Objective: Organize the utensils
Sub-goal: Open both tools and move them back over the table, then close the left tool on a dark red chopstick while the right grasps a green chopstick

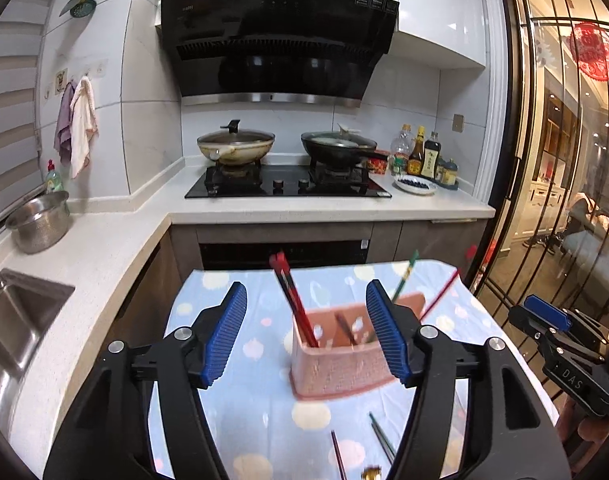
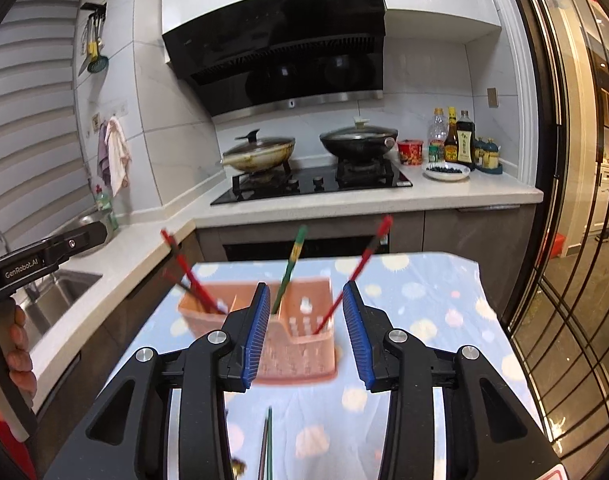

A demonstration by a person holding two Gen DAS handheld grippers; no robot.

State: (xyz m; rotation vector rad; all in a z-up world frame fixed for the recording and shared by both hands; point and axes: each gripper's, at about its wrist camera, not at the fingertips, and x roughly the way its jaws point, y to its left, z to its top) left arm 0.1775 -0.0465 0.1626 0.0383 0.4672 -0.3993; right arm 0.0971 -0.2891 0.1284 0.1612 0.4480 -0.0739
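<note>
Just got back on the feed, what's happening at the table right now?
A person holds two grippers over the blue cloth-covered table, sorting chopsticks into the pink holder. Both the left gripper and the right gripper have open jaws and hold nothing. Red chopsticks stand in the holder's left end, a green one in the middle, another red one at the right. A few loose chopsticks still lie on the cloth nearer the cameras.
</note>
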